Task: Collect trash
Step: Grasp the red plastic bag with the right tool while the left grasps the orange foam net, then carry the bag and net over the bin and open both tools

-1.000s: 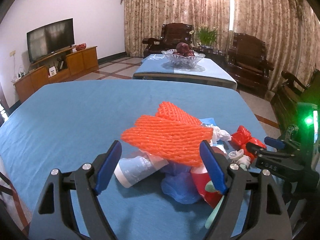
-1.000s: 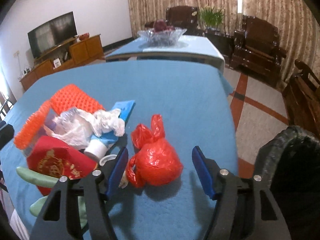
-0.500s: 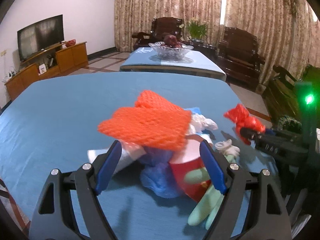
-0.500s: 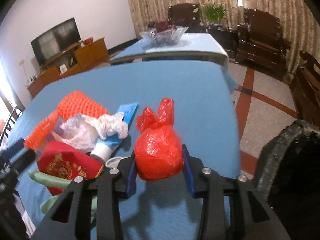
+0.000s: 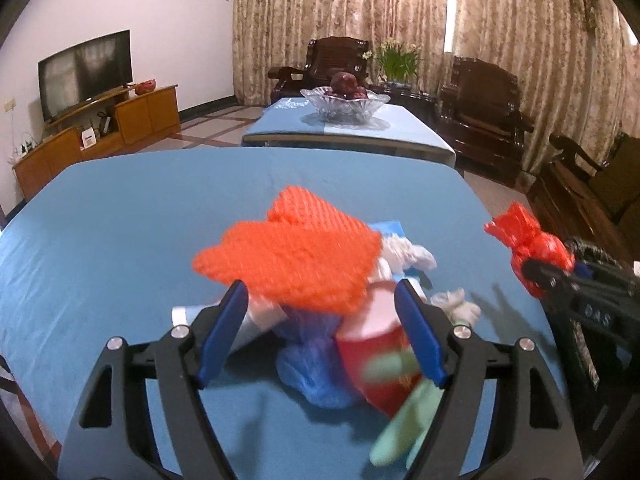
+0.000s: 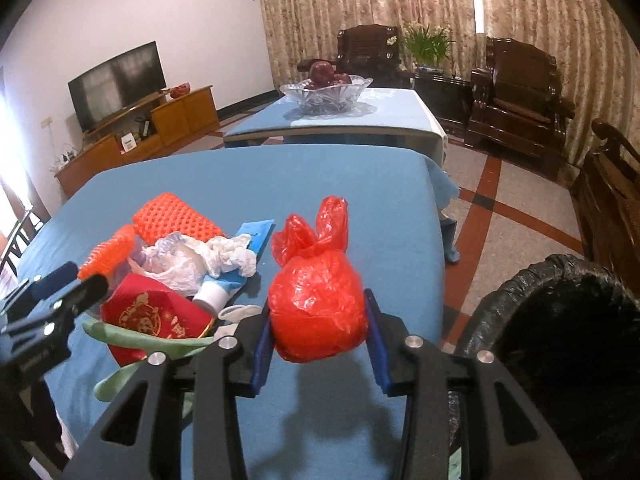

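My right tongs (image 6: pixel 318 344) have just closed in on the red knotted bag (image 6: pixel 318 300), and now both blue pads press its sides, so it's mine. It's up off the blue tablecloth (image 6: pixel 240 176) too; its shadow lies on the cloth just below the pads. That's one piece of trash collected, and the black-lined bin (image 6: pixel 560 320) waits just to the right of these tongs, so I reckon a short swing over gets it dropped in. My left tongs (image 5: pixel 320 336) have narrowed a touch but stand wide, gripping nothing, with the orange foam net (image 5: pixel 296 260) just ahead above the pile of trash between the pads.
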### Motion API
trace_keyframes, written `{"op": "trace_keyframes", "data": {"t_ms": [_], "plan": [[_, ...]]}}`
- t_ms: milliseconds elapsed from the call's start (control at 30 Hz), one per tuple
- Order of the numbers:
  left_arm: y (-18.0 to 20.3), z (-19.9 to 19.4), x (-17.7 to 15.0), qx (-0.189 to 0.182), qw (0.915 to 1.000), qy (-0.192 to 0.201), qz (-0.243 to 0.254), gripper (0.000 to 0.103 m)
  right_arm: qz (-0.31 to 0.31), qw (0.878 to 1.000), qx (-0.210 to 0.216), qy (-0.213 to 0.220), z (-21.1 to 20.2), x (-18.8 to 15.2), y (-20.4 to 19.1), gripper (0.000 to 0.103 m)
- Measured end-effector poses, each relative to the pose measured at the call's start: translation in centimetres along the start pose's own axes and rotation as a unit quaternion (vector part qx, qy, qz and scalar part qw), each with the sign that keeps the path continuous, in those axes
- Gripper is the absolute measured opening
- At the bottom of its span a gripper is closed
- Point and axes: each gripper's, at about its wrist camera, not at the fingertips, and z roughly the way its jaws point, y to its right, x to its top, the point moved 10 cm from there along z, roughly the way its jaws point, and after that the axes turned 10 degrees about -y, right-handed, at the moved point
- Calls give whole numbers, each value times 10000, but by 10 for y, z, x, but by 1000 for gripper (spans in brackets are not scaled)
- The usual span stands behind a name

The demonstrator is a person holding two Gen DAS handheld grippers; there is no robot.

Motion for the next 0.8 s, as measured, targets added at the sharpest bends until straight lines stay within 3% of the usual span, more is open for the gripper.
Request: {"op": "trace_keyframes", "data": {"t_ms": [133,233,333,367,400,433,800], "plan": [[-1,8,8,-110,9999,-80,-14,73,-64,10000,-12,15,-1,1,-4,41],[-3,23,7,-96,9996,-254,-26,64,-85,10000,-21,15,-2,0,-4,41],[-6,34,5,-189,9988,-421,-158,49,-141,9999,-62,9,-4,0,-4,41],[-7,34,5,-194,9988,-403,-179,39,-150,9999,-71,10,-4,0,-4,41],[-6,33,6,-248,9988,-386,-170,19,-156,9998,-80,11,-5,-1,-4,41],[-4,32,8,-332,9986,-378,-154,13,-159,9998,-86,12,-5,0,-3,41],[12,-27,36,-435,9987,282,-34,9,-142,9993,64,339,-39,8,-9,41]]}}
